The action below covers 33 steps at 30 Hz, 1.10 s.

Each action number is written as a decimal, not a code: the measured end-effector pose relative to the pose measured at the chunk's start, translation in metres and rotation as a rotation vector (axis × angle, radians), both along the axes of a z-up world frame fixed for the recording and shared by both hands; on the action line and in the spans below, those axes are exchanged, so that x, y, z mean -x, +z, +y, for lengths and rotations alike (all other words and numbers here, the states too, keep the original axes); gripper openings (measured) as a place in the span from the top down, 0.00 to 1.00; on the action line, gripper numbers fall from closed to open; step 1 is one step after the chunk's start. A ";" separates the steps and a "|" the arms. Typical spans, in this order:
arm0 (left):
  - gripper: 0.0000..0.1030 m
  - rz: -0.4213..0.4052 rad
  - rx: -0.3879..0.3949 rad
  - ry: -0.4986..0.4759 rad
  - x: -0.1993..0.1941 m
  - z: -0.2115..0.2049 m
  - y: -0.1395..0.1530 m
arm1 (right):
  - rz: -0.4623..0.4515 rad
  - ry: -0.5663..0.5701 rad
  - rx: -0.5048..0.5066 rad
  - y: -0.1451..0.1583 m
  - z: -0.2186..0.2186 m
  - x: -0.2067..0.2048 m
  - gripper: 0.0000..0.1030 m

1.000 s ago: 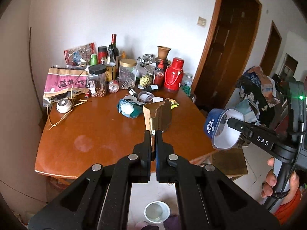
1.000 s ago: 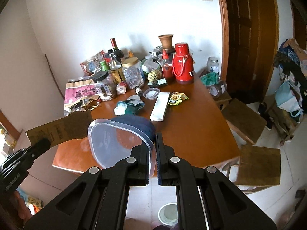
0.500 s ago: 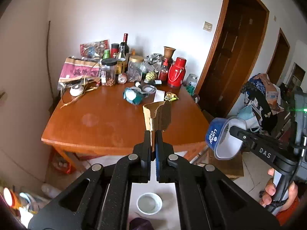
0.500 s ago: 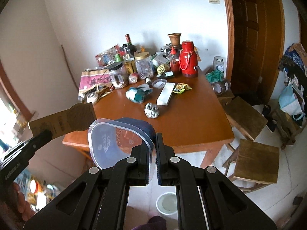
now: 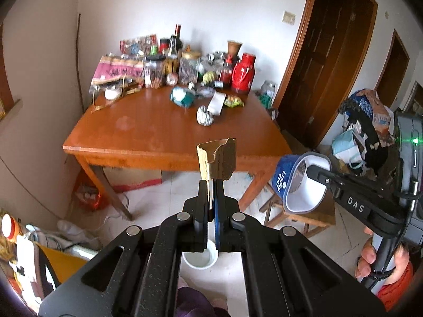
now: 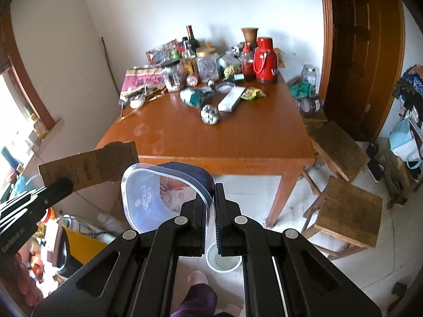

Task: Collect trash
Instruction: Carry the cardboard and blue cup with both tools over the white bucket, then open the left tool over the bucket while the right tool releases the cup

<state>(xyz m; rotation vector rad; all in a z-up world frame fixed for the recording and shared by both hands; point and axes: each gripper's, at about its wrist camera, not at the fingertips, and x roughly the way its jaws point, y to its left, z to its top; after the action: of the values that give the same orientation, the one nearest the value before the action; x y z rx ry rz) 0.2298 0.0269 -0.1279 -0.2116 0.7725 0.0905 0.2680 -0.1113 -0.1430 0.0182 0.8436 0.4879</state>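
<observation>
Both grippers are showing matte black bodies with silver round screws on their angular linkages. The right gripper (image 5: 317, 170) is carrying white "DAS" lettering and a glowing green light on its grey handle. The left gripper (image 5: 211, 185) is showing a blue pad inside one finger. An orange sleeve (image 5: 394, 290) is showing below the right hand (image 5: 380, 261).

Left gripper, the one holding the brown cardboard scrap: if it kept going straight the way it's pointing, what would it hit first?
Probably the near edge of the orange-brown wooden table, or the tiled floor under it. The left gripper points downward with its brown cardboard scrap lined up on that edge, but depth is unclear.
</observation>
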 end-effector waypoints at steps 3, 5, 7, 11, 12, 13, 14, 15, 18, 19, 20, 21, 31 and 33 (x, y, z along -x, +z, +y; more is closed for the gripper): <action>0.98 0.051 0.021 0.011 -0.001 -0.001 -0.021 | 0.040 0.002 -0.003 -0.023 -0.001 -0.001 0.95; 0.98 0.091 0.030 0.011 -0.004 0.000 -0.038 | 0.085 -0.001 -0.004 -0.044 0.000 -0.003 0.95; 0.98 0.129 0.035 0.005 -0.007 0.000 -0.056 | 0.128 -0.008 0.005 -0.068 0.002 -0.006 0.95; 0.98 0.222 0.065 -0.016 -0.019 0.006 -0.112 | 0.207 -0.028 0.030 -0.121 0.004 -0.008 0.95; 0.98 0.241 0.074 -0.019 -0.022 0.007 -0.125 | 0.231 -0.036 0.041 -0.139 0.006 -0.010 0.95; 0.98 0.269 0.089 -0.026 -0.026 0.009 -0.147 | 0.248 -0.043 0.048 -0.152 0.006 -0.010 0.95; 0.98 0.289 0.097 -0.029 -0.029 0.010 -0.162 | 0.263 -0.050 0.057 -0.165 0.007 -0.012 0.95; 0.98 0.310 0.104 -0.032 -0.033 0.012 -0.178 | 0.280 -0.057 0.069 -0.180 0.008 -0.013 0.95; 0.98 0.367 0.124 -0.048 -0.044 0.018 -0.237 | 0.332 -0.080 0.100 -0.232 0.009 -0.019 0.95; 0.98 0.380 0.127 -0.050 -0.046 0.020 -0.248 | 0.345 -0.085 0.113 -0.247 0.010 -0.022 0.95; 0.98 0.398 0.134 -0.053 -0.049 0.022 -0.270 | 0.355 -0.087 0.122 -0.259 0.011 -0.023 0.95; 0.98 0.415 0.141 -0.054 -0.052 0.024 -0.292 | 0.369 -0.091 0.133 -0.278 0.011 -0.026 0.95; 0.98 0.566 0.179 -0.029 -0.077 0.044 -0.470 | 0.472 -0.085 0.177 -0.418 0.025 -0.058 0.95; 0.98 0.581 0.194 -0.029 -0.081 0.045 -0.494 | 0.487 -0.066 0.184 -0.447 0.032 -0.064 0.95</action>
<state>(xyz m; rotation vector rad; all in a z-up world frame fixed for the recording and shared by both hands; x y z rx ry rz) 0.3107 0.0720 -0.6222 -0.3661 1.3649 0.0482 0.3321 -0.0795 -0.5898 -0.0054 1.3587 0.3446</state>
